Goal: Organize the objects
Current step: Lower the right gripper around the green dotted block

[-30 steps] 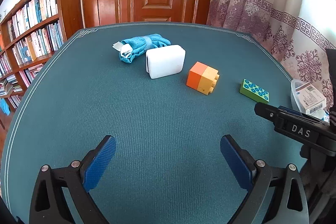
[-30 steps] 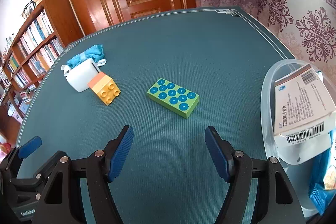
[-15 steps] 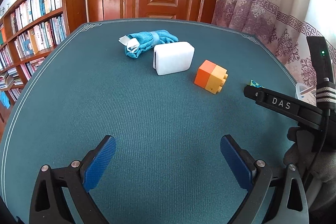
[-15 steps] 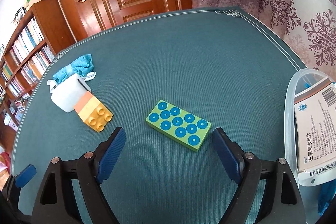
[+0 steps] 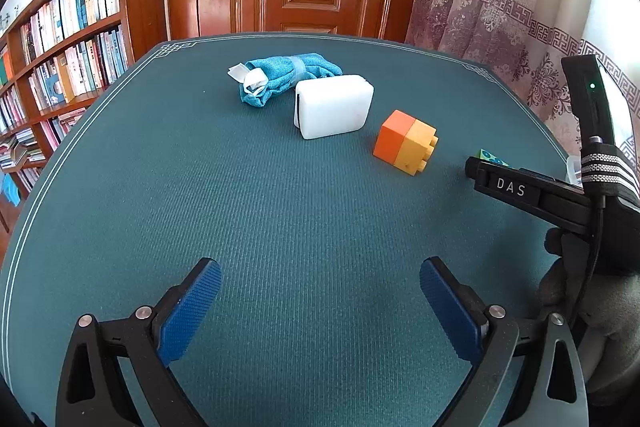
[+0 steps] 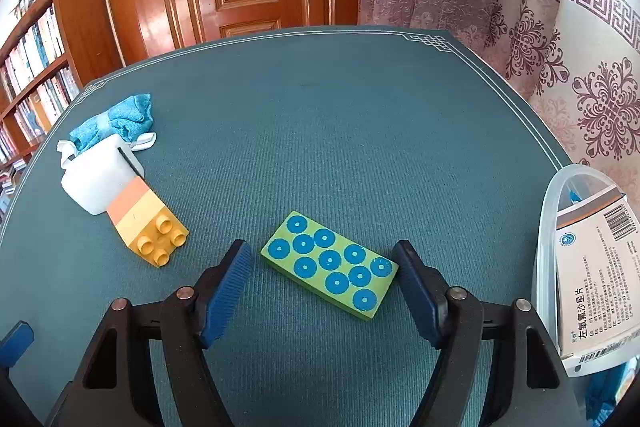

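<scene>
On the bench [image 6: 360,131], the towel [image 6: 120,119] lies behind the box [image 6: 96,179]; the brick [image 6: 152,227] touches the box's near side, perhaps; the plate [image 6: 330,265] lies right, the tub [image 6: 552,227] at the right edge.

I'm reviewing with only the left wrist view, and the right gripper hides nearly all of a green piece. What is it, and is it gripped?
Observer: A flat green block with ten blue studs lies on the table between the right gripper's pads. The jaws have just been closing but do not clamp it yet; a gap shows at the left pad.
Operator: Anything further right of it?
Observer: A clear plastic bin holding a medicine box with barcodes.
</scene>
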`<state>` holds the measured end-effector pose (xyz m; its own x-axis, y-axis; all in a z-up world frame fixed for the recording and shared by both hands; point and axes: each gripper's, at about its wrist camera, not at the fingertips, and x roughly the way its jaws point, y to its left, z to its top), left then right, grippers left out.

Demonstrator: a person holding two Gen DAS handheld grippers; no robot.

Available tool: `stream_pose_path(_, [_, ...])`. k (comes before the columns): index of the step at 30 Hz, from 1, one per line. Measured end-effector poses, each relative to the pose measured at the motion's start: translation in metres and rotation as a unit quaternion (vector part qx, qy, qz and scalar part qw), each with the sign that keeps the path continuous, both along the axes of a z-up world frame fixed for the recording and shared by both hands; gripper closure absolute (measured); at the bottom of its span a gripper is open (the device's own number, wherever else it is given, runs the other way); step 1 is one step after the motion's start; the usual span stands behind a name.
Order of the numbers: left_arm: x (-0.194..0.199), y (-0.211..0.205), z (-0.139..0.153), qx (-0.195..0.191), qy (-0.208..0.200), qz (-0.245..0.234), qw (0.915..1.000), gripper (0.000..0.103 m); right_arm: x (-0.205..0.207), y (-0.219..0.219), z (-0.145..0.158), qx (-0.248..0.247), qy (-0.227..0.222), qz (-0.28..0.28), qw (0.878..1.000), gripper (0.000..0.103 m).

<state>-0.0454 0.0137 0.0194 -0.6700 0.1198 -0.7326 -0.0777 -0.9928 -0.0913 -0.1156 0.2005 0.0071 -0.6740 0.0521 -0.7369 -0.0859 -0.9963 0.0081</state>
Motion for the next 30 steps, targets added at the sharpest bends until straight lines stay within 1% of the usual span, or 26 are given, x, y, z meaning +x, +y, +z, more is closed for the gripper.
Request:
stream_pose_path(1, [0.0, 0.0, -0.001, 0.0, -0.001, 0.001, 1.0, 0.001, 0.001, 0.001, 0.0, -0.001, 0.001, 0.001, 1.0, 0.036])
stream_pose_path(7, [-0.001, 0.002, -0.003, -0.002, -0.003, 0.004, 1.0, 0.001, 0.008, 0.008, 0.0, -0.019, 0.007, 0.019, 1.0, 0.036])
stream_pose_path(21, [-0.006, 0.005, -0.005, -0.011, -0.008, 0.012, 0.9998, 0.001, 0.049, 0.007, -0.002, -0.018, 0.004, 0.045, 0.999, 0.036])
stream_pose_path(26, [-0.007, 0.009, -0.004, -0.025, -0.004, 0.014, 0.9996, 0.001, 0.06, 0.011, -0.003, -0.031, 0.006, 0.047, 0.998, 0.036])
stream_pose_path(30, [-0.012, 0.011, -0.006, -0.042, -0.01, 0.022, 0.9988, 0.001, 0.062, 0.014, -0.003, -0.04, 0.009, 0.048, 0.998, 0.036])
